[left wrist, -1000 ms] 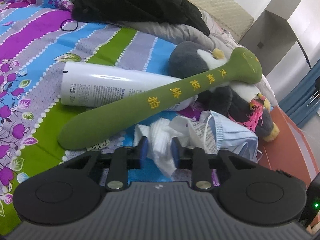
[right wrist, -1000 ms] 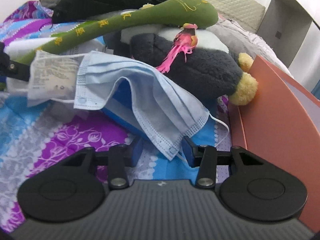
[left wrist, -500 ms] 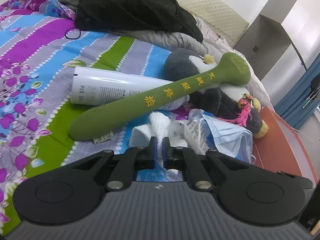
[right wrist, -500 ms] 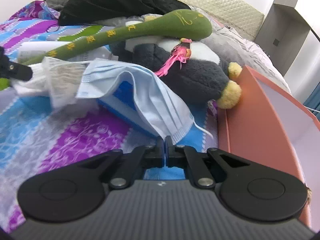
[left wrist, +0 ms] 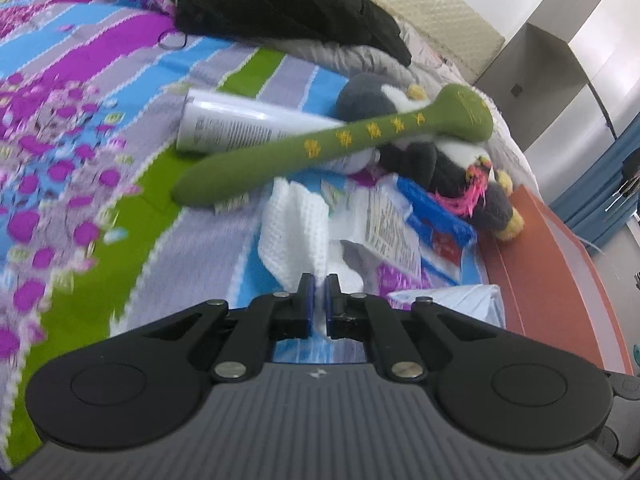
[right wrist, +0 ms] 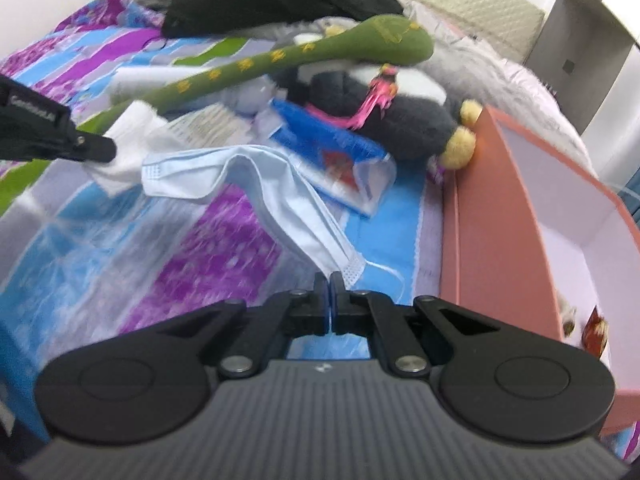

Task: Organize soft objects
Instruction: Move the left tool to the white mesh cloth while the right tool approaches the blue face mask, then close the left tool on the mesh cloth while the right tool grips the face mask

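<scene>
Both grippers, which stood open a second ago, have closed and drawn back across the bed. The left gripper [left wrist: 319, 280] is clamped on a corner of the white cloth [left wrist: 296, 220], which trails up from its fingers toward 12 o'clock. The right gripper [right wrist: 329, 278] pinches the corner of the blue face mask [right wrist: 256, 184], now pulled clear of the blue packet [right wrist: 332, 152] it covered before; the mask stretches from the fingers toward 10 o'clock. Beyond the cloth, at 12 o'clock in the left view, the green stuffed stick [left wrist: 340, 144] lies across the white tube [left wrist: 232, 128] and the grey plush toy [left wrist: 452, 164]. The orange box [right wrist: 492, 216] stands at 3 o'clock of the right gripper, just beside the plush toy's yellow foot. A black garment [left wrist: 288, 4] lies heaped at the far end of the striped bedspread [left wrist: 80, 160].
</scene>
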A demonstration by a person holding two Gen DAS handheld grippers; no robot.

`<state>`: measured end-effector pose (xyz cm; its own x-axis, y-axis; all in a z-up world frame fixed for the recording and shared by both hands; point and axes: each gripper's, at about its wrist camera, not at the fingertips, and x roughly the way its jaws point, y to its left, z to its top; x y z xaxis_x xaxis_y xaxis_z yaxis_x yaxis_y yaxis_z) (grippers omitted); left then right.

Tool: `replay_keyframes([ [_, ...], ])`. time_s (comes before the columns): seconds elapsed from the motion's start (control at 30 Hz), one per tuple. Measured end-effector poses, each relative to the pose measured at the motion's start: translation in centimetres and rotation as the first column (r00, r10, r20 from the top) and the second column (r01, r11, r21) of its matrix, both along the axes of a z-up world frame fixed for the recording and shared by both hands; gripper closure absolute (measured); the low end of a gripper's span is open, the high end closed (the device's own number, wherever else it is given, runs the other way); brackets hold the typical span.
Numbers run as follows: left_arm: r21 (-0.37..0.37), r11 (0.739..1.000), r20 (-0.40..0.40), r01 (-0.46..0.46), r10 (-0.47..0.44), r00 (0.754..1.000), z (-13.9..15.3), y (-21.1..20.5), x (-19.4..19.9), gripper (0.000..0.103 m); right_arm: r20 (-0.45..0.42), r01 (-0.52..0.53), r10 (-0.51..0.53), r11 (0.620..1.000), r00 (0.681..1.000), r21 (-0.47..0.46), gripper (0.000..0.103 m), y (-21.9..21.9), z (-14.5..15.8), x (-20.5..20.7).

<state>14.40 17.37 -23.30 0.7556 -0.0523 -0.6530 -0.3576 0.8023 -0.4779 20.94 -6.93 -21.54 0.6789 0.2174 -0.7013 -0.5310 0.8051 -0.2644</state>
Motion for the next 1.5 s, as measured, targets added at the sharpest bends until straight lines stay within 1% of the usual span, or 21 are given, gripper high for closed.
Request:
replay_keyframes([
  [0.13,-0.03,1.0,-0.034,0.004,-0.005,0.999,-0.5,-0.7,-1.8,0.096,-0.048,-0.006,0.005,1.0,0.999,-0.015,0.099,-0.5,-0.5,-1.6],
  [0.27,-0.054,0.999,-0.057,0.002,-0.005,0.998,-0.7,-1.1,-3.7,0.096,-0.072,-0.009,0.007,1.0,0.997,-0.022,0.098,-1.0,-0.6,-2.7],
  [0.37,-0.07,0.998,-0.068,-0.005,0.0,0.998,-1.0,-0.9,-4.4,0.096,-0.095,-0.012,0.012,1.0,0.995,-0.003,0.096,-1.4,-0.8,-3.0],
  [0.43,-0.097,0.995,-0.071,-0.021,0.014,0.997,-1.3,-0.5,-4.5,0.095,-0.109,0.005,-0.004,1.0,0.994,0.014,0.09,-1.7,-0.7,-2.9],
  [0.47,-0.106,0.994,-0.071,-0.033,0.026,0.997,-1.3,-0.3,-4.5,0.095,-0.112,0.012,-0.01,1.0,0.994,0.019,0.077,-1.8,-0.7,-2.9],
  [0.5,-0.108,0.993,-0.069,-0.037,0.029,0.997,-1.4,-0.1,-4.4,0.095,-0.116,0.017,-0.014,0.999,0.993,0.03,0.068,-2.0,-0.5,-3.0],
  [0.53,-0.103,0.994,-0.067,-0.036,0.029,0.997,-1.3,0.0,-4.3,0.094,-0.118,0.016,-0.011,0.999,0.993,0.045,0.065,-2.2,-0.3,-3.1],
  [0.6,-0.09,0.995,-0.063,-0.031,0.025,0.998,-1.2,0.0,-3.9,0.089,-0.131,0.017,-0.007,0.997,0.991,0.076,0.056,-2.7,0.1,-3.2],
  [0.63,-0.088,0.996,-0.062,-0.028,0.022,0.998,-1.2,0.0,-3.6,0.079,-0.138,0.023,-0.011,0.996,0.99,0.087,0.053,-2.8,0.3,-3.3],
  [0.67,-0.085,0.996,-0.06,-0.022,0.017,0.998,-1.2,0.0,-3.3,0.069,-0.147,0.032,-0.017,0.994,0.989,0.102,0.044,-3.0,0.4,-3.4],
  [0.7,-0.074,0.997,-0.054,-0.017,0.013,0.998,-1.1,-0.1,-3.0,0.067,-0.153,0.038,-0.02,0.993,0.988,0.115,0.037,-3.0,0.5,-3.4],
  [0.8,-0.027,1.0,-0.055,-0.003,0.001,0.998,-1.0,-0.3,-2.0,0.066,-0.174,0.039,-0.009,0.985,0.985,0.167,0.03,-2.6,0.8,-3.1],
  [0.83,-0.015,1.0,-0.055,-0.001,0.0,0.999,-1.0,-0.3,-1.6,0.066,-0.179,0.042,-0.01,0.984,0.984,0.175,0.03,-2.4,0.8,-2.8],
  [0.97,0.014,1.0,-0.051,-0.014,0.014,0.999,-0.9,0.3,-0.2,0.058,-0.185,0.037,0.006,0.973,0.983,0.229,0.03,-1.0,1.0,-1.5],
  [1.1,0.038,0.999,-0.065,-0.017,0.019,0.998,-1.3,0.8,1.1,0.055,-0.232,0.056,0.01,0.959,0.973,0.278,0.03,0.5,0.2,0.0],
  [1.17,0.056,0.998,-0.083,-0.012,0.017,0.996,-1.5,1.0,1.8,0.049,-0.252,0.076,-0.006,0.96,0.968,0.27,0.03,1.1,-0.6,0.6],
  [1.23,0.069,0.998,-0.097,-0.002,0.009,0.995,-1.9,1.0,2.5,0.045,-0.261,0.086,-0.016,0.963,0.965,0.257,0.03,1.4,-1.3,0.8],
  [1.4,0.099,0.995,-0.096,0.016,-0.006,0.995,-2.8,0.8,3.7,0.045,-0.27,0.063,0.001,0.971,0.963,0.231,0.03,1.8,-3.0,1.0],
  [1.5,0.118,0.993,-0.092,0.024,-0.013,0.996,-2.9,0.7,4.4,0.045,-0.261,0.044,0.016,0.974,0.965,0.221,0.034,2.0,-3.4,1.3],
])
